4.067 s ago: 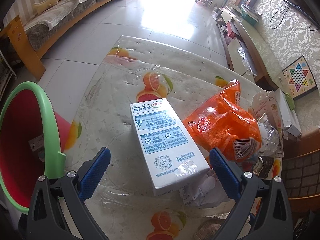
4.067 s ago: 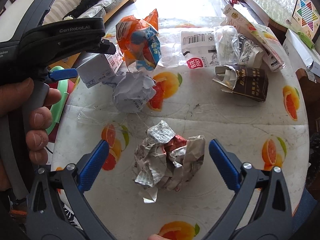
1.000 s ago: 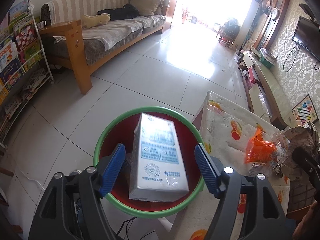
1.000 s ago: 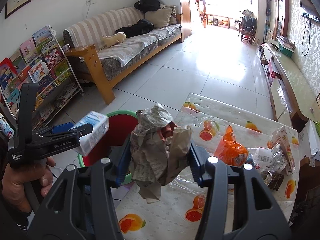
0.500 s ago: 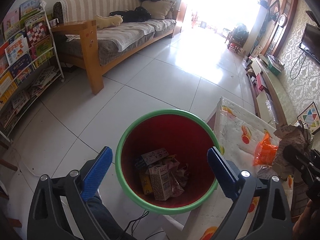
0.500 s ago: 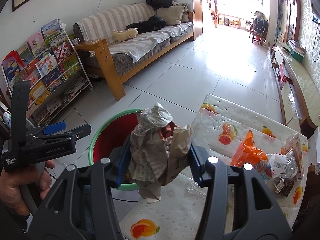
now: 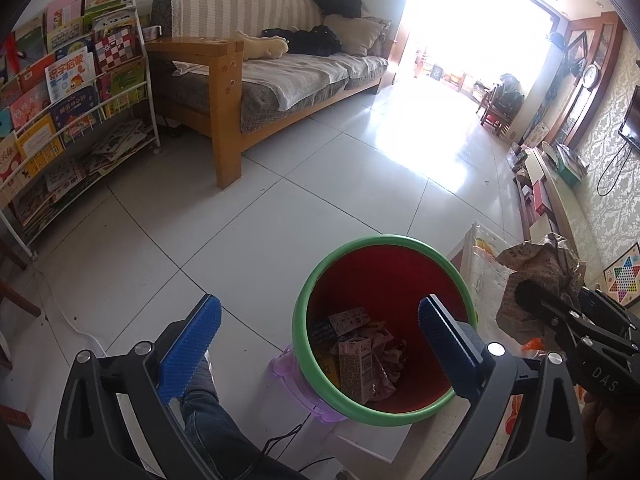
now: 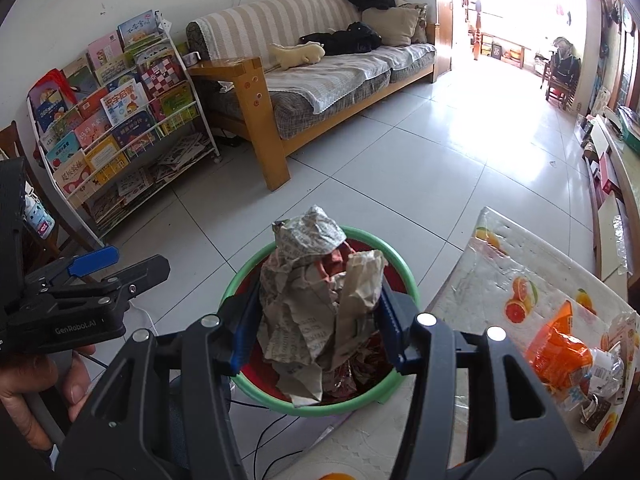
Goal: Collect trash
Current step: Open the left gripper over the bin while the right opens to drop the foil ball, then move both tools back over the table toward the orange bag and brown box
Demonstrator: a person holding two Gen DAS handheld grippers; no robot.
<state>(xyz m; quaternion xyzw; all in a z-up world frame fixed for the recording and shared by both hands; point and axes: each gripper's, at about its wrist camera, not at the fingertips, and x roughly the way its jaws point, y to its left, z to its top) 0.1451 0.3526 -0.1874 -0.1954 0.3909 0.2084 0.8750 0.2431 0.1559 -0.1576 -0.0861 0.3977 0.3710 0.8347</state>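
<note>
A red bin with a green rim (image 7: 320,276) stands on the floor beside the table and holds cartons and wrappers (image 7: 360,354). My left gripper (image 7: 320,344) is open and empty above the bin's left side. My right gripper (image 8: 316,320) is shut on a crumpled newspaper ball (image 8: 316,292) and holds it over the bin (image 8: 240,276). The ball also shows in the left wrist view (image 7: 536,264) at the right. My left gripper shows in the right wrist view (image 8: 120,266) at the left.
The table (image 8: 492,264) with an orange-print cloth is on the right, with an orange bag (image 8: 556,352) and other wrappers on it. A sofa (image 7: 288,76) and a bookshelf (image 7: 68,112) stand across the tiled floor. A cable (image 7: 288,436) lies by the bin.
My left gripper opened and dropped the white milk carton into the bin, then shifted left. My right gripper carried the newspaper ball from the table to over the bin.
</note>
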